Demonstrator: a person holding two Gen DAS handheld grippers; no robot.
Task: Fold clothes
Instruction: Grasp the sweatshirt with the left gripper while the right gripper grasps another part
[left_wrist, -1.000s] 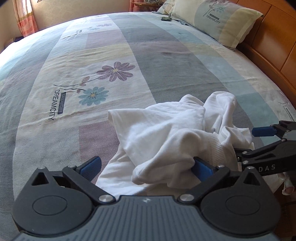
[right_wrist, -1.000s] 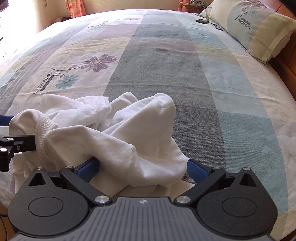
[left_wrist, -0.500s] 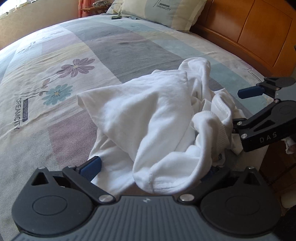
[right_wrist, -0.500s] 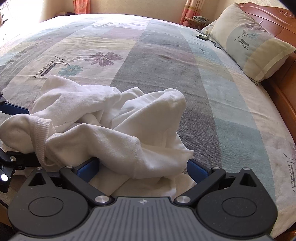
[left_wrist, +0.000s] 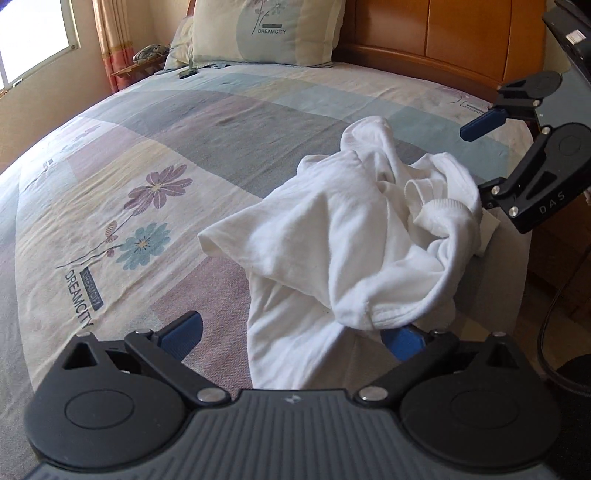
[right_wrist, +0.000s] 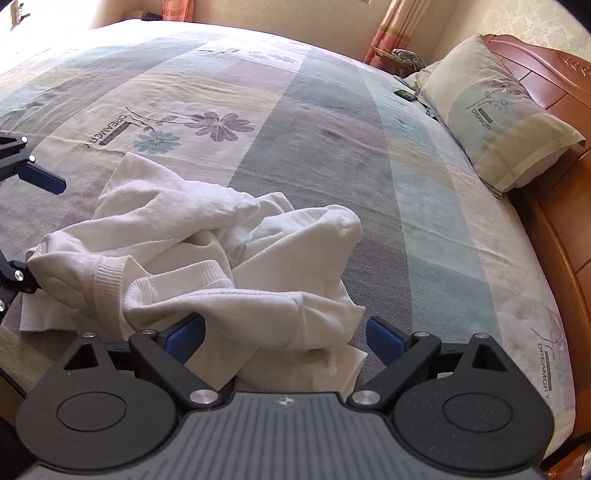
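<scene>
Patchwork bedspread (right_wrist: 332, 155) carries a crumpled white garment (right_wrist: 207, 266) near its edge; left gripper (left_wrist: 291, 334) gapes wide around one fold; right gripper (right_wrist: 286, 334), jaws just narrowing yet apart, straddles another.

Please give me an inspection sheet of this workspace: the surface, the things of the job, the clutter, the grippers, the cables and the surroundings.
Surface: bed sheet, patchwork with flower prints, slightly wrinkled.
Job's things: white garment, crumpled in a heap near the bed's edge, not yet folded.
Clutter: small dark object on the sheet beside the pillow.
Grippers: left gripper open, cloth draped over one finger; right gripper open, jaws have just been closing, cloth between them.
Cables: dark cable beside the bed.
Surroundings: wooden headboard, curtain, window.
</scene>
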